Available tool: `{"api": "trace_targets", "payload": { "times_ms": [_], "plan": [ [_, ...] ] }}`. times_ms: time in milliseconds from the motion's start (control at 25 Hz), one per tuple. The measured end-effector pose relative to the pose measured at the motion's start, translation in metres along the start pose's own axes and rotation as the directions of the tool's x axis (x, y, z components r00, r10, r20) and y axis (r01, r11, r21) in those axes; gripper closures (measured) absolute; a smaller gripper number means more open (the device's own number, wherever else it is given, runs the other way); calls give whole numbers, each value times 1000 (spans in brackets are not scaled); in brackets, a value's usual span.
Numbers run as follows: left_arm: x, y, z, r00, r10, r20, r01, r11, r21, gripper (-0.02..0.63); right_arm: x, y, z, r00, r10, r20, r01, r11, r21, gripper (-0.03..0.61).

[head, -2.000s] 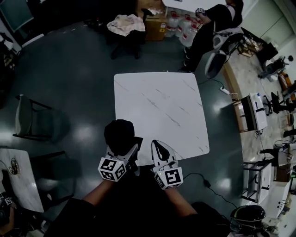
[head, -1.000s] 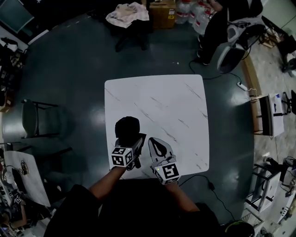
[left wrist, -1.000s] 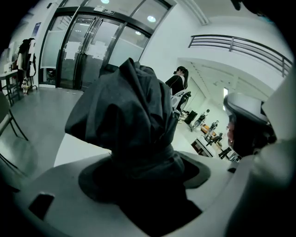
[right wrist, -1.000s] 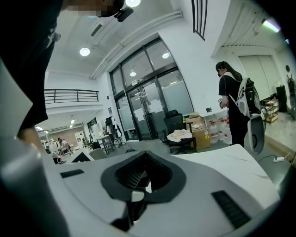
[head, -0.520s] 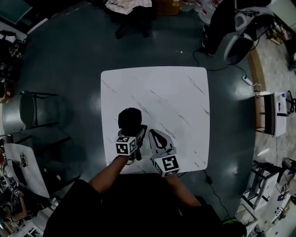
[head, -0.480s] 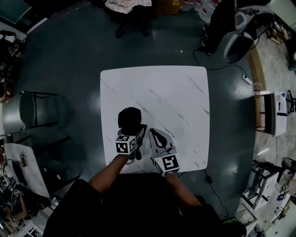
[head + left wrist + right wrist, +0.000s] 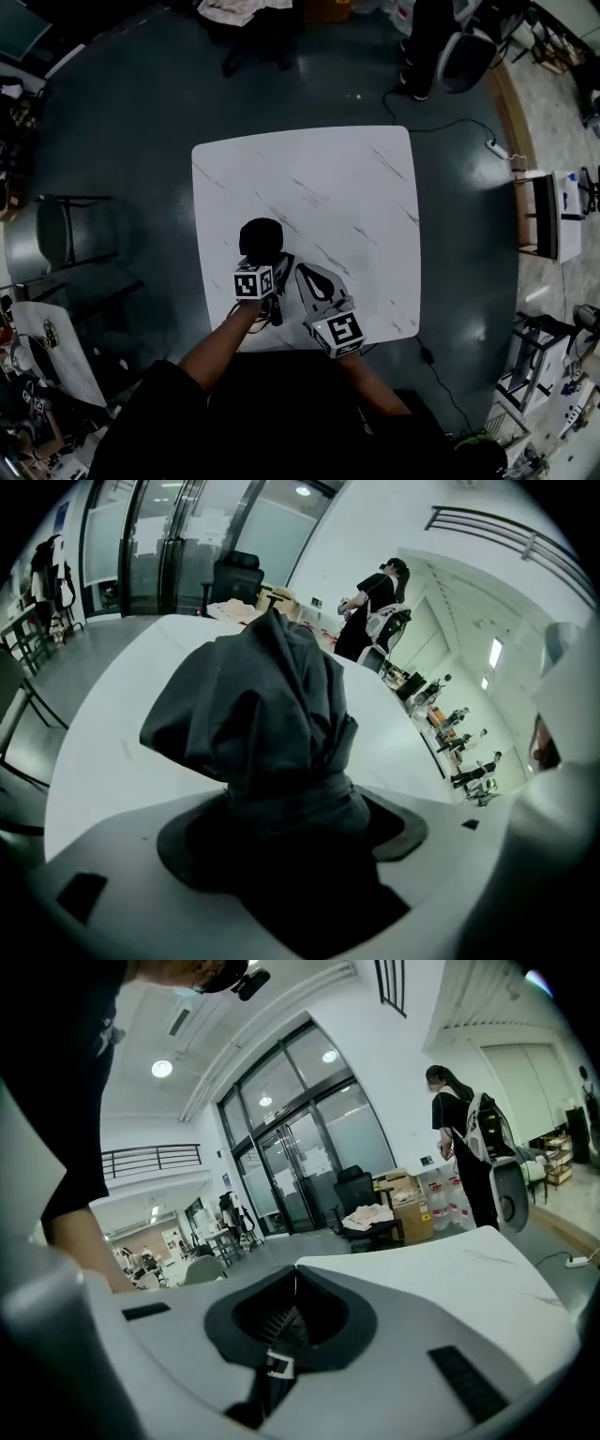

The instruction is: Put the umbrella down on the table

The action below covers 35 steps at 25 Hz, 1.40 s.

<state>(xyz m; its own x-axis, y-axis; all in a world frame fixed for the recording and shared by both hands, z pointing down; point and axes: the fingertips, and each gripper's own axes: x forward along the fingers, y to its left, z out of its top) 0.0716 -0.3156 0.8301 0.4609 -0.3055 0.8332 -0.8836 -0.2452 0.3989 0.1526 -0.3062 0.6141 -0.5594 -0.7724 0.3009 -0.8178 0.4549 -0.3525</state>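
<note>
A folded black umbrella [image 7: 261,239] is bunched up above the near left part of the white marble table [image 7: 347,187]. My left gripper [image 7: 269,265] is shut on the umbrella's lower end. In the left gripper view the dark fabric [image 7: 253,705] rises out from between the jaws of the left gripper [image 7: 291,808] and hides what lies behind it. My right gripper [image 7: 302,270] hovers just to the right of the left one, above the table's near edge. It is shut with nothing in it, and in the right gripper view the tips of the right gripper [image 7: 295,1274] meet.
Dark chairs [image 7: 56,234] stand on the floor to the left. A person [image 7: 427,28] stands beyond the far right corner, beside an office chair [image 7: 469,52]. A cable [image 7: 450,127] runs along the floor there. A shelf unit [image 7: 544,216] stands to the right.
Both grippers have moved farther in over the table from its near left edge. The left one has kept hold of the umbrella. The head camera has shifted too.
</note>
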Motion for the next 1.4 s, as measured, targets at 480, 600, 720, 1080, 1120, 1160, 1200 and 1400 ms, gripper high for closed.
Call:
{"api": "trace_targets", "payload": {
  "times_ms": [480, 600, 720, 1080, 1120, 1160, 1200, 1400],
  "plan": [
    [-17, 8, 0, 999, -23, 28, 23, 1000, -2, 245, -18, 11, 1, 999, -41, 27, 42, 999, -12, 561],
    [-33, 8, 0, 998, -30, 54, 29, 999, 21, 245, -24, 20, -3, 997, -69, 19, 69, 998, -9, 561],
    [-53, 3, 1, 994, -55, 90, 53, 998, 30, 245, -25, 35, -6, 997, -77, 9, 78, 997, -23, 560],
    [-154, -21, -5, 950, -178, 257, 154, 982, 112, 245, -44, 89, 1, 991, -130, 11, 130, 989, -71, 561],
    [-169, -23, -5, 941, -191, 281, 161, 979, 127, 245, -47, 96, 5, 990, -138, 17, 139, 987, -76, 560],
    [-184, -26, -3, 929, -205, 309, 168, 976, 142, 245, -49, 105, 9, 989, -143, 26, 144, 986, -79, 561],
    [-201, -28, -1, 914, -216, 345, 171, 973, 157, 247, -51, 114, 14, 989, -143, 38, 145, 986, -82, 561],
    [-294, -36, 1, 803, -274, 529, 155, 954, 258, 275, -57, 175, 29, 989, -120, 82, 130, 984, -124, 560]
  ]
}}
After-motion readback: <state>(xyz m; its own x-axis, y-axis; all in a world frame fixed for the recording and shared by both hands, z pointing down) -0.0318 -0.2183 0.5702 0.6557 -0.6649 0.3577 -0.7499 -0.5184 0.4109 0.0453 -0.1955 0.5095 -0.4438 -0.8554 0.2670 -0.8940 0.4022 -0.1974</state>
